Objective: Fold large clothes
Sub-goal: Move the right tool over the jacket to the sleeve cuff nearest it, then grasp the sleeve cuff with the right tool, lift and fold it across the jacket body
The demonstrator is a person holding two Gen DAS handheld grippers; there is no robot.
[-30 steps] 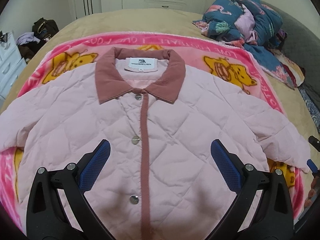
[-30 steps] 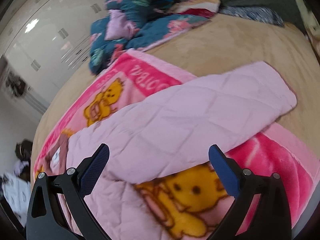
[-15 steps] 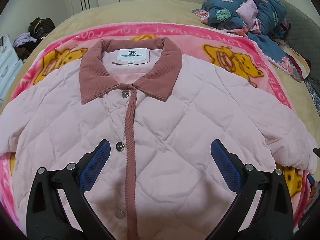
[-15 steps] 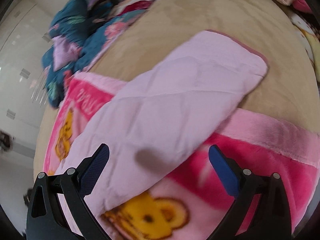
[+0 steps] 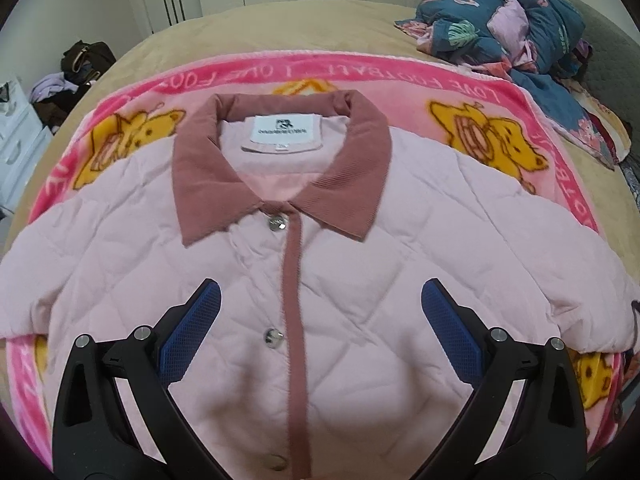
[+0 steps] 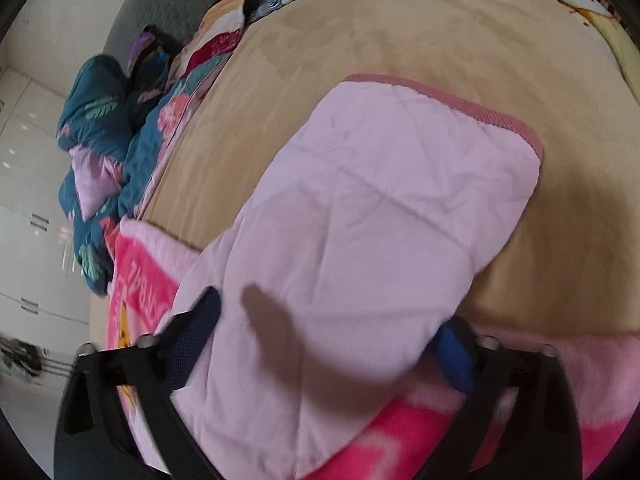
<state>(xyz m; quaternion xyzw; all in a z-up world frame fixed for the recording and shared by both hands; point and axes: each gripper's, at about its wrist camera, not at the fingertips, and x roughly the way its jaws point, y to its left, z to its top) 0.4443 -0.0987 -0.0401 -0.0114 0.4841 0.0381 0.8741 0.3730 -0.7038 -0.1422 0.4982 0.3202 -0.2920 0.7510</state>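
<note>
A pale pink quilted jacket (image 5: 380, 248) with a dusty-rose collar (image 5: 280, 168) lies buttoned and face up on a pink cartoon blanket (image 5: 360, 76). My left gripper (image 5: 320, 294) hovers open over the jacket's chest by the button placket, with nothing between its blue pads. In the right wrist view the jacket's sleeve (image 6: 380, 208) stretches away onto the tan bedspread and ends in a rose cuff (image 6: 460, 104). My right gripper (image 6: 330, 312) is low over the sleeve with the sleeve between its fingers. Its jaws are closing and a firm grip does not show.
A heap of blue flowered bedding (image 5: 512, 28) lies at the far right of the bed (image 5: 280, 28); it appears again (image 6: 100, 128) left of the sleeve. White drawers (image 5: 16, 140) and a dark bag (image 5: 86, 56) stand beside the bed at left. Wardrobe doors line the far wall.
My right gripper dropped toward the sleeve and rolled; its fingers now straddle the sleeve and stand narrower. The left gripper drifted a little over the jacket front, still open.
</note>
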